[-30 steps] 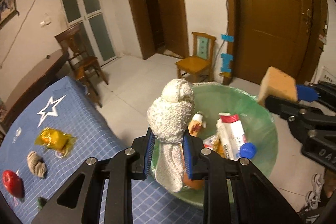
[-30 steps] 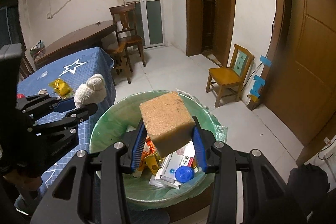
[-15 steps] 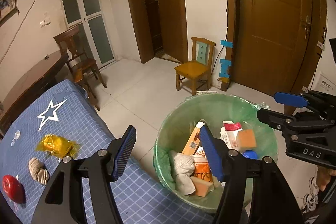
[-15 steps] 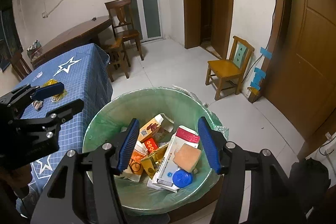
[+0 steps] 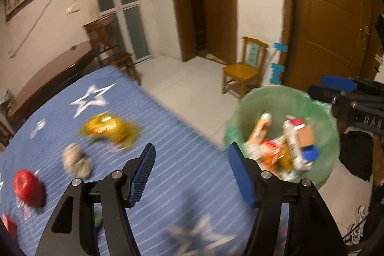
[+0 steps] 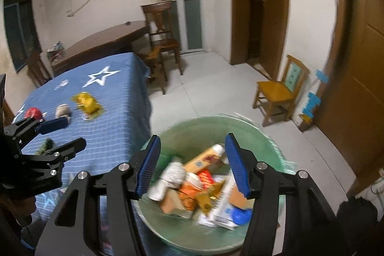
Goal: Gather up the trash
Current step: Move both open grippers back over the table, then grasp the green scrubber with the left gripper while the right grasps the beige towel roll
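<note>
A green-lined trash bin (image 5: 259, 100) (image 6: 204, 128) stands on the floor beside the blue star tablecloth (image 5: 172, 136) (image 6: 112, 116), full of boxes, wrappers and a white cloth (image 6: 174, 172). On the cloth lie a yellow wrapper (image 5: 110, 127) (image 6: 87, 101), a beige crumpled lump (image 5: 76, 160) (image 6: 63, 110) and a red object (image 5: 28, 186) (image 6: 33, 112). My left gripper (image 5: 190, 174) is open and empty over the table edge. My right gripper (image 6: 193, 162) is open and empty above the bin.
A small yellow chair (image 5: 244, 68) (image 6: 279, 90) stands by the brown door (image 5: 331, 23). A dark wooden table (image 6: 105, 40) and chair (image 6: 163, 40) stand behind the blue table. A small green scrap (image 6: 46, 144) lies on the cloth. White tiled floor (image 6: 216, 88) lies between.
Both grippers opened and dropped the white cloth and the tan sponge block into the bin. The left gripper has since swung left toward the table; the view is blurred by motion.
</note>
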`<move>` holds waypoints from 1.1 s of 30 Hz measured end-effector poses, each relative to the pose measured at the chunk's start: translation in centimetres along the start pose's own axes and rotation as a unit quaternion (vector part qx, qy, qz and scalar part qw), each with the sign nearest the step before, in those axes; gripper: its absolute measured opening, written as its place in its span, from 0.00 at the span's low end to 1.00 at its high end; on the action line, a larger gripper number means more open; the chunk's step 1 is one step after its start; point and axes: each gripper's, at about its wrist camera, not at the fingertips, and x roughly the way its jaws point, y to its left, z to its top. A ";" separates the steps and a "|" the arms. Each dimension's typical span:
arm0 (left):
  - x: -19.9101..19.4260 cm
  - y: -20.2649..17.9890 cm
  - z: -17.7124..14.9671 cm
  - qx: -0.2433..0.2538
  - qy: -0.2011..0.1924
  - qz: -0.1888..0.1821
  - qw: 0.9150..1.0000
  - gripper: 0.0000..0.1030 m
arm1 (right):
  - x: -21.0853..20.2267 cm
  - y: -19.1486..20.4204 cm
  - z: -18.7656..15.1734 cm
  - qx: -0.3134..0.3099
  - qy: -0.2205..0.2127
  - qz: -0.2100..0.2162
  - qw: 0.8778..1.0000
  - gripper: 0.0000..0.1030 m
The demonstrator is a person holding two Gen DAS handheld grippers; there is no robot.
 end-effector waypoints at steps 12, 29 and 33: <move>-1.0 16.2 -8.3 -0.055 0.100 0.022 0.993 0.73 | 5.5 14.0 3.3 -0.104 0.041 0.119 0.987 0.50; 1.6 16.3 -11.4 -0.008 0.082 -0.025 0.996 0.81 | 18.9 27.3 5.9 -0.129 0.166 0.224 0.952 0.58; 1.9 16.0 -11.3 -0.010 0.078 -0.027 0.997 0.81 | 19.8 27.9 5.9 -0.123 0.173 0.245 0.946 0.59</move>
